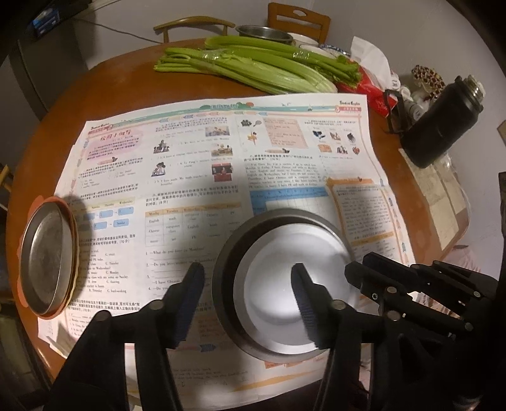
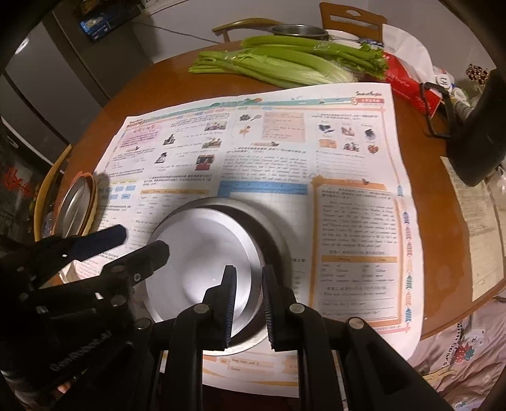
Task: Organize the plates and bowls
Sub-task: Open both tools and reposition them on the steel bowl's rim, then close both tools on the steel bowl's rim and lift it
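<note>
A stack of steel bowls (image 1: 284,284) stands on the newspaper (image 1: 221,164) at the near edge; it also shows in the right wrist view (image 2: 205,262). My left gripper (image 1: 248,300) is open, its fingers straddling the left rim of the bowls. My right gripper (image 2: 249,303) is open a little, its fingers either side of the bowls' right rim, not clamped. It appears in the left wrist view (image 1: 357,275) at the bowls' right edge. A steel plate on orange plates (image 1: 47,259) lies at the left; it also shows in the right wrist view (image 2: 77,205).
Celery (image 1: 253,63) lies at the far side of the round wooden table (image 1: 126,79). A black flask (image 1: 442,123), a red tissue pack (image 1: 376,91), a steel bowl (image 1: 265,33) and chairs (image 1: 297,19) stand at the back and right.
</note>
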Tool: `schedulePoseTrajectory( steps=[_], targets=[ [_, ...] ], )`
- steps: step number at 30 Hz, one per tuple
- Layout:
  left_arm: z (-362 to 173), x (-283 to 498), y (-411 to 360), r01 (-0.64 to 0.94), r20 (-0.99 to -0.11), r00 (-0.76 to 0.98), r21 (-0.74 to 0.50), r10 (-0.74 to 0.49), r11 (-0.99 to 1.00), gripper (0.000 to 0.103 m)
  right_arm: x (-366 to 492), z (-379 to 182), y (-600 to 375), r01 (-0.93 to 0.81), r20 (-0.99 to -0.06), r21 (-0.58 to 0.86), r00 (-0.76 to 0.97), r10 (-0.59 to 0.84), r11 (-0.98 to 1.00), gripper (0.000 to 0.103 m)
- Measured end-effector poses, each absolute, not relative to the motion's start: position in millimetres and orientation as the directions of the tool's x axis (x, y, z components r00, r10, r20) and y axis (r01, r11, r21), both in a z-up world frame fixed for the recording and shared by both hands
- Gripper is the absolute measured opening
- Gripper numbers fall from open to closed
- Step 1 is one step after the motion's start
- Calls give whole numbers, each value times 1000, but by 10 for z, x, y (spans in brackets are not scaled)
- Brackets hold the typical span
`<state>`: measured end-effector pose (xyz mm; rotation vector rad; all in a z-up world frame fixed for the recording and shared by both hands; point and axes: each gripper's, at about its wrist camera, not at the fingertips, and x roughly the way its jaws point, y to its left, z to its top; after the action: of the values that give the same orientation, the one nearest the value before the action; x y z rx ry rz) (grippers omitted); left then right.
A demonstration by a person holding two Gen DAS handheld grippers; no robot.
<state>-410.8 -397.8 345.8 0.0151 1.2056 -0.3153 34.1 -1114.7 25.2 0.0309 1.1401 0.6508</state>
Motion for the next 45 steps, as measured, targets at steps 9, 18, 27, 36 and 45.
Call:
schedulePoseTrajectory(
  steps=[9,18,27,36,45],
  targets=[
    [3620,-4166,-4043,327,-874,389,-166,-293,930,69,424,297,-11292,-425,-811,353,305,499,833,26],
    [3557,-4213,-4010,317,-868,398,-175,-298,932,71,418,217,-11309,-425,-817,356,291,498,832,28],
    [3559,-4237,-3830,301,-833,416,-253,-365,920,76,351,149,-11323,-433,-814,363,283,507,825,29],
    [3299,-4190,-3732,236,-866,411,-201,-285,951,76,318,54,-11385,-413,-823,325,320,470,851,52],
    [3109,-4167,-3718,221,-885,374,-204,-277,954,76,331,-34,-11369,-416,-819,338,312,482,844,61]
  ],
)
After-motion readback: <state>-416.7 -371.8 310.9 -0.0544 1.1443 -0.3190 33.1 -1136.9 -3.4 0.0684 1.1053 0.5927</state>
